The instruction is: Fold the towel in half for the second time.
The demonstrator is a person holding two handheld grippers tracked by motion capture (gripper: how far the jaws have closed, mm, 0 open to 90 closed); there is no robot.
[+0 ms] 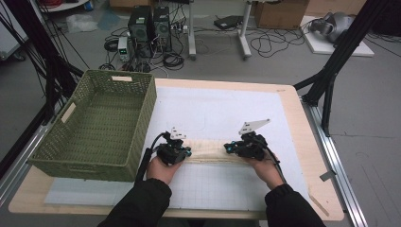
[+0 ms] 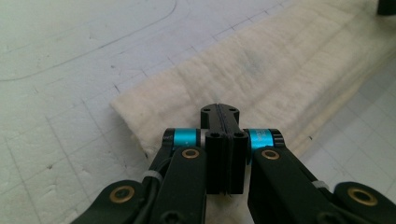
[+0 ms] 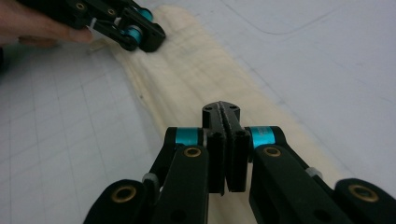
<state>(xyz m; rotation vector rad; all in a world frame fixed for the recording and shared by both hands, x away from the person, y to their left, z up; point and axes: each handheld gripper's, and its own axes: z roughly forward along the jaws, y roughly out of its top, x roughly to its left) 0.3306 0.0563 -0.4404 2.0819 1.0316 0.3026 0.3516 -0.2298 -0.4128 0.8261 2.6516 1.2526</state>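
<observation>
Item 1: cloth [image 1: 208,153]. Cream-coloured, soft and slightly fuzzy weave, folded into a long flat band with rounded, layered edges. It lies on the worktop [image 1: 302,142] between the two hands, running left to right in the high view, just right of the basket.

Item 2: left gripper [image 1: 182,153]. Black, hinged arms with brass pivots and turquoise rollers, a grey three-cornered plate on top. Its jaws are pressed together at the left end of the cloth; in the left gripper view they meet over the folded corner, and whether a layer of cloth is pinched between them cannot be told.

Item 3: right gripper [image 1: 231,148]. Same build. Its jaws are likewise closed flat against each other over the right end of the cloth; a grip on the fabric cannot be made out.

Item 4: basket [image 1: 75,113]. Green, rectangular, woven lattice walls, cut-out handle slots, standing on the worktop's left part.

Item 5: mat [image 1: 227,109]. White, matt, faintly pitted surface printed with a fine grid and curved lines, covering most of the pale wooden worktop; the cloth rests on it.

Item 6: sleeves [image 1: 142,203]. Dark fabric, at the near edge.
</observation>
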